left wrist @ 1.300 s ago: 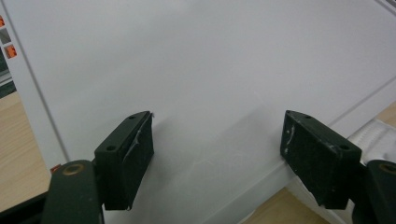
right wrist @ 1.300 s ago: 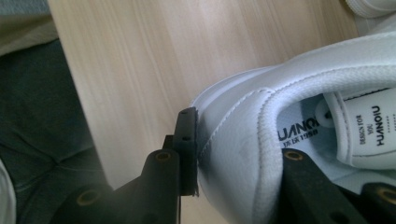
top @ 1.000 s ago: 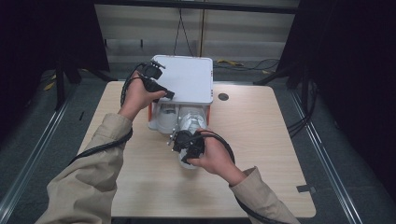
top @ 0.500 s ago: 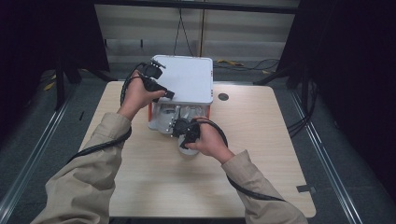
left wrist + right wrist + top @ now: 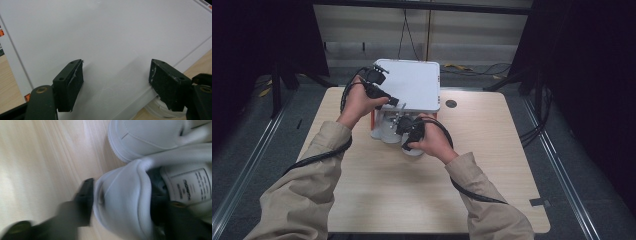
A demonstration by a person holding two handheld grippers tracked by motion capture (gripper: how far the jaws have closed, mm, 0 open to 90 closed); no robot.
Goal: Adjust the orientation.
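A white shoe box with orange corners stands at the table's far middle, and its lid (image 5: 412, 85) faces up. My left gripper (image 5: 387, 97) is at the lid's front left edge; in the left gripper view its jaws (image 5: 116, 75) stand wide over the flat lid (image 5: 105, 32), gripping nothing I can see. Two white shoes lie at the box's front. My right gripper (image 5: 404, 127) is at the nearer shoe (image 5: 412, 150). Its jaws (image 5: 122, 185) straddle that shoe's heel wall (image 5: 120, 207), one outside and one inside, and have just been opening. The other shoe (image 5: 147, 137) lies beside it.
The light wooden table (image 5: 492, 165) has a small black round hole (image 5: 451, 104) right of the box. Black cables trail from both grippers over the sleeves. Dark floor and metal rails run along both sides of the table.
My right hand has carried the white shoe away from the person, up to the front of the box beside the other shoe. The left hand and the lid have stayed put.
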